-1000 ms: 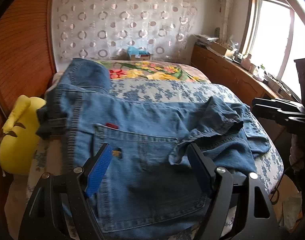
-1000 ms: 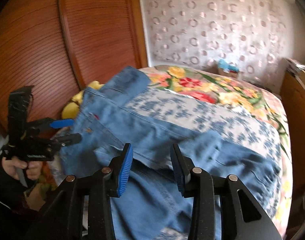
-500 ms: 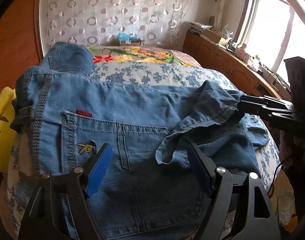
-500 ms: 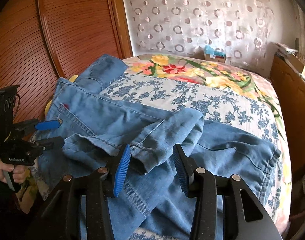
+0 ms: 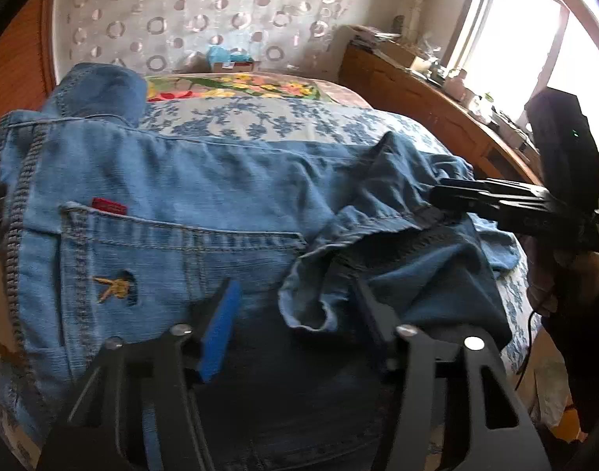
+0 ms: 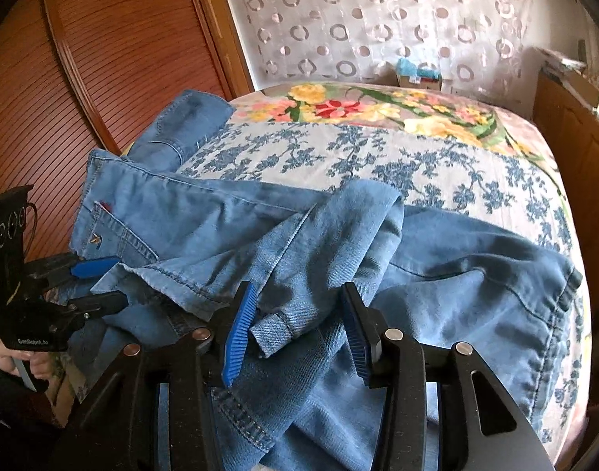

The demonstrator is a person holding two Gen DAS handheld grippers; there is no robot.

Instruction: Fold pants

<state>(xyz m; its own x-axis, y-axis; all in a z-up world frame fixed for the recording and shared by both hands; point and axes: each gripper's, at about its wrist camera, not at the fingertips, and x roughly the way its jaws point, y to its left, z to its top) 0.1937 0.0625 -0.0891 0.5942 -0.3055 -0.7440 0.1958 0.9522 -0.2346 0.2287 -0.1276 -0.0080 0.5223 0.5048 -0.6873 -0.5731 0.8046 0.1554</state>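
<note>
Blue jeans lie crumpled across the floral bed, back pocket with a red tag facing up. One leg is folded back over the seat, and its hem bunches between the jaws of my left gripper. Those jaws are closing, and the pads stand clear of the cloth. In the right wrist view my right gripper hovers low over the jeans, open, with a hem corner lying loose between its blue pads. The left gripper shows at the left edge there, and the right gripper reaches in from the right in the left wrist view.
A ribbed wooden wardrobe stands left of the bed. A long wooden cabinet with clutter runs under the bright window on the right. A small box sits at the bed's far end. A hand holds the left gripper's handle.
Both grippers have sunk closer to the jeans. The left jaws have narrowed around the bunched hem. The right gripper has moved over the folded leg's hem corner.
</note>
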